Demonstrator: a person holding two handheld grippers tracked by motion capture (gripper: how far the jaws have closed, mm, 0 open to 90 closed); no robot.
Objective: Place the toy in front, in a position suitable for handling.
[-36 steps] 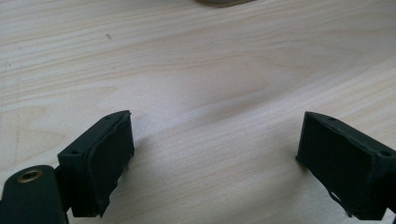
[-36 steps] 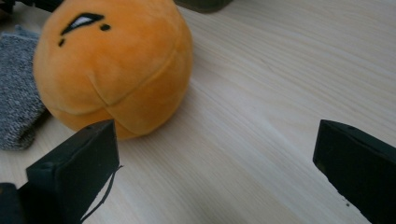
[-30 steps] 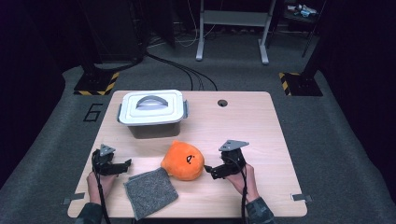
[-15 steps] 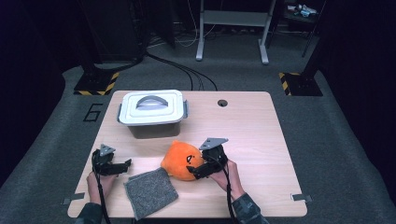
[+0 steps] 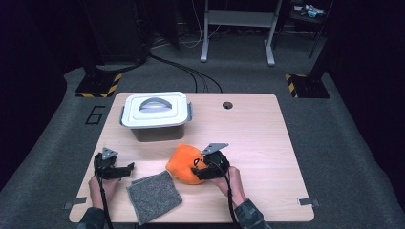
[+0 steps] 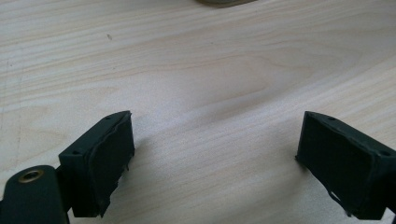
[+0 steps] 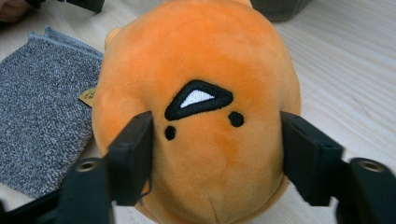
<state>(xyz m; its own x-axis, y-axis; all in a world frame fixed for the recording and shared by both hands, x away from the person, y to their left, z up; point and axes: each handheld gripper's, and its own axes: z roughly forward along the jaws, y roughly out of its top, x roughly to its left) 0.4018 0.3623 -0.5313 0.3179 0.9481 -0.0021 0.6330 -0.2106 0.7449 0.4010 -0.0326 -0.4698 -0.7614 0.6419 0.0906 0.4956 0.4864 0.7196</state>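
Orange plush toy [image 7: 196, 116] between the jaws of the right gripper [image 7: 215, 140], near the front middle of the wooden table [image 5: 258, 129].

The toy is round and soft, with a short fuzzy pile, a stitched black triangle with a white centre and two black dots below it; a small tan tag at its side carries print too small to read. The right gripper's jaws sit around the toy, one on each flank, touching the fabric. Just beside the toy lies a grey cloth [image 5: 154, 196] with a rough looped weave, roughly square. The left gripper [image 5: 114, 170] rests on bare wood with its jaws wide apart, holding nothing. Farther back stands a white lidded box [image 5: 155, 114] with a grey handle and side clips. A "6" [image 5: 95, 115] is marked on the floor mat.
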